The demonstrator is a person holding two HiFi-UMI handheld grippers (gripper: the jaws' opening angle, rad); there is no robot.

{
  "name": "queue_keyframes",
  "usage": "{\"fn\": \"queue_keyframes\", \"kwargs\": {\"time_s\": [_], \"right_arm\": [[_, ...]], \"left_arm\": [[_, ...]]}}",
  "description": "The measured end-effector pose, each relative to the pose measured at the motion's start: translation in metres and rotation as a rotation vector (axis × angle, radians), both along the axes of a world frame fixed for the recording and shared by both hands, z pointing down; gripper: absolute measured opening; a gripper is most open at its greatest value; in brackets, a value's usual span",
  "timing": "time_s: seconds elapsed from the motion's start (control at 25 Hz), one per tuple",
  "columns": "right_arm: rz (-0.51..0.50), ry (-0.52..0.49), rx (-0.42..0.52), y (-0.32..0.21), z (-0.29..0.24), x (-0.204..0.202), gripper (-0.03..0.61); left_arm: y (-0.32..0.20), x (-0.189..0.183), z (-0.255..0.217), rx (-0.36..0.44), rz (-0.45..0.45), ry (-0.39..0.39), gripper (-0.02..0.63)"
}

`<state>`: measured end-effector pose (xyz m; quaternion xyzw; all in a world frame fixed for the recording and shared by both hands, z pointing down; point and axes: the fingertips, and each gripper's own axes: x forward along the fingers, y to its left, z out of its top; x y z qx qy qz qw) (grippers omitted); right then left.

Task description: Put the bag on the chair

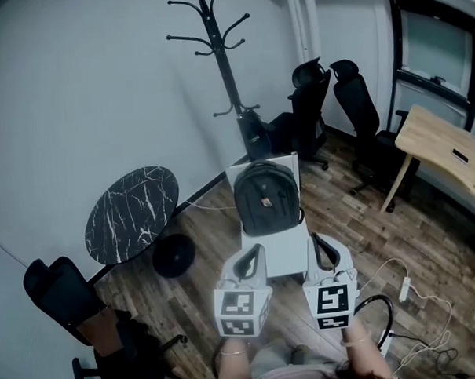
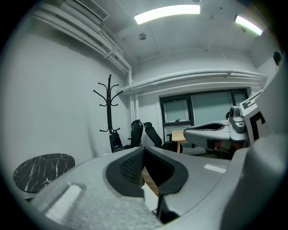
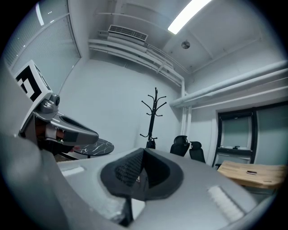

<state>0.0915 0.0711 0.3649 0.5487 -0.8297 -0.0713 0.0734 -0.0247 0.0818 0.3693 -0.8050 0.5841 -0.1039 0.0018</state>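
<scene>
A black backpack (image 1: pixel 265 198) stands upright on the seat of a white chair (image 1: pixel 286 257), leaning against its backrest, in the middle of the head view. Just in front of the chair's near edge, my left gripper (image 1: pixel 257 250) and right gripper (image 1: pixel 317 240) are side by side, both shut with nothing between their jaws. Neither touches the bag. In the left gripper view the left gripper (image 2: pixel 144 151) points level across the room, with the right gripper (image 2: pixel 216 130) beside it. The right gripper view shows the right gripper (image 3: pixel 143 152) closed and the left gripper (image 3: pixel 63 128) at its left.
A black coat stand (image 1: pixel 220 52) rises by the far wall with two black office chairs (image 1: pixel 311 103) to its right. A round marble table (image 1: pixel 132 213) and another black chair (image 1: pixel 70 304) are at left. A wooden desk (image 1: pixel 444 148) and floor cables (image 1: pixel 404 289) lie at right.
</scene>
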Motion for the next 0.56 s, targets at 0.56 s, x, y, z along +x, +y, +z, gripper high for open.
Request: {"fn": "queue_keyframes", "kwargs": {"time_s": [0.56], "right_arm": [[-0.045,-0.042,0.000,0.011,0.003,0.004,0.003]], "left_arm": [[0.010,0.020,-0.001,0.003,0.019,-0.034,0.011]]}}
